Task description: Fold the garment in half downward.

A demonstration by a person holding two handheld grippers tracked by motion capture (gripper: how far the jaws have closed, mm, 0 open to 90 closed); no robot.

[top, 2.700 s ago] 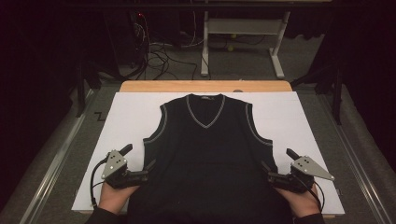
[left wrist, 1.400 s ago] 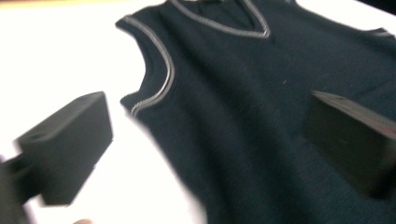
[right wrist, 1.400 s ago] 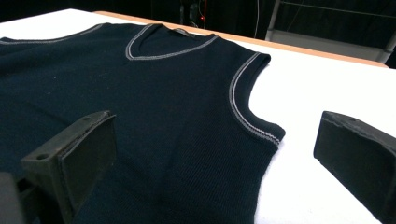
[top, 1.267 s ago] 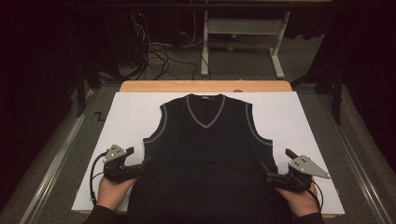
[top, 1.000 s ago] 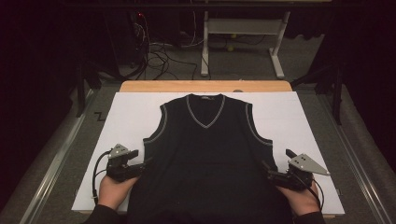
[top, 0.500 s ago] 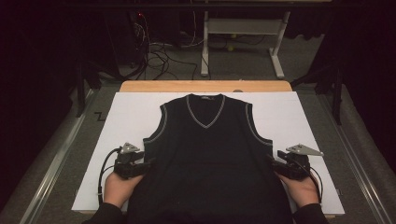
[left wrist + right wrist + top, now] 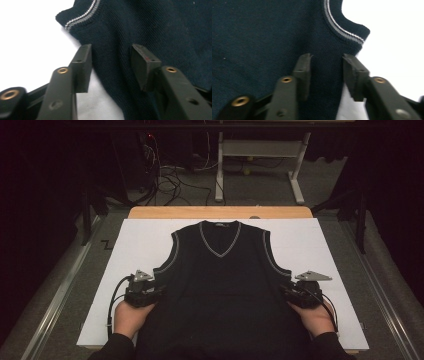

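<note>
While the black vest (image 7: 220, 285) lies flat on the white worktop (image 7: 125, 250), my left gripper (image 7: 110, 65) and right gripper (image 7: 325, 72) each straddle a side seam just below an armhole, jaws partly open, gripping nothing yet. Closing too shallowly, I judge, could catch only the top layer or let the knit slip free, so the fold goes crooked.

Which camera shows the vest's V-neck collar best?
The high view: the vest's whole V-neck collar shows there. The left gripper view and right gripper view show side edges and striped armhole trim between open jaws, not the collar.
</note>
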